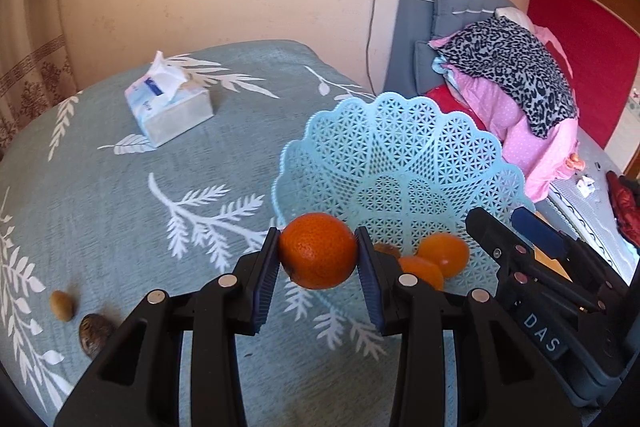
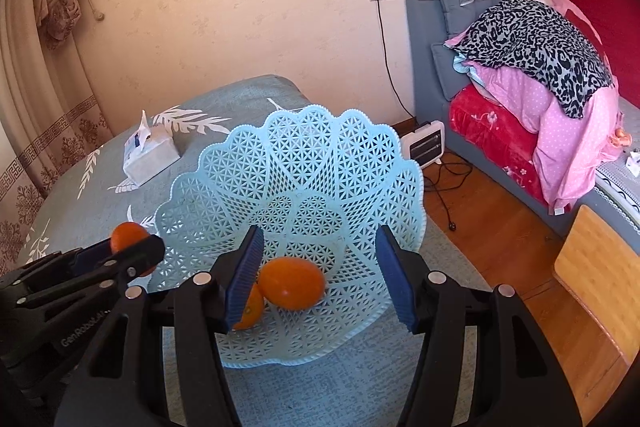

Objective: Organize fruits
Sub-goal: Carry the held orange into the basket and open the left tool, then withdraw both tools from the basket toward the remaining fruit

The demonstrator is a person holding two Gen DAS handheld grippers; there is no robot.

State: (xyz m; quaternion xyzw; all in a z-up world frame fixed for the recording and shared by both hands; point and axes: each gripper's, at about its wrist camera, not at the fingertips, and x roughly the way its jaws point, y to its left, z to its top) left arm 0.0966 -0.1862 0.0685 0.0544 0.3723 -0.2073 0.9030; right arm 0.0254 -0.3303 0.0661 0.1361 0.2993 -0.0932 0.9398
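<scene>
My left gripper [image 1: 318,259] is shut on an orange [image 1: 318,250] and holds it above the near-left rim of a light blue lattice basket [image 1: 400,147]. The held orange also shows in the right wrist view [image 2: 127,235], left of the basket [image 2: 304,163]. Two oranges [image 1: 444,253] [image 1: 422,270] and a small brown fruit [image 1: 386,249] lie in the basket. My right gripper [image 2: 320,275] is open and empty above the basket, over two oranges [image 2: 292,287] [image 2: 250,309]. It shows at the right in the left wrist view [image 1: 516,239].
A tissue box [image 1: 168,105] sits far left on the teal leaf-patterned table cloth [image 1: 100,207]. Two small brown fruits [image 1: 61,303] [image 1: 95,334] lie near the left edge. A bed with piled clothes [image 2: 540,67], a small heater [image 2: 424,143] and a wooden stool [image 2: 596,275] stand right.
</scene>
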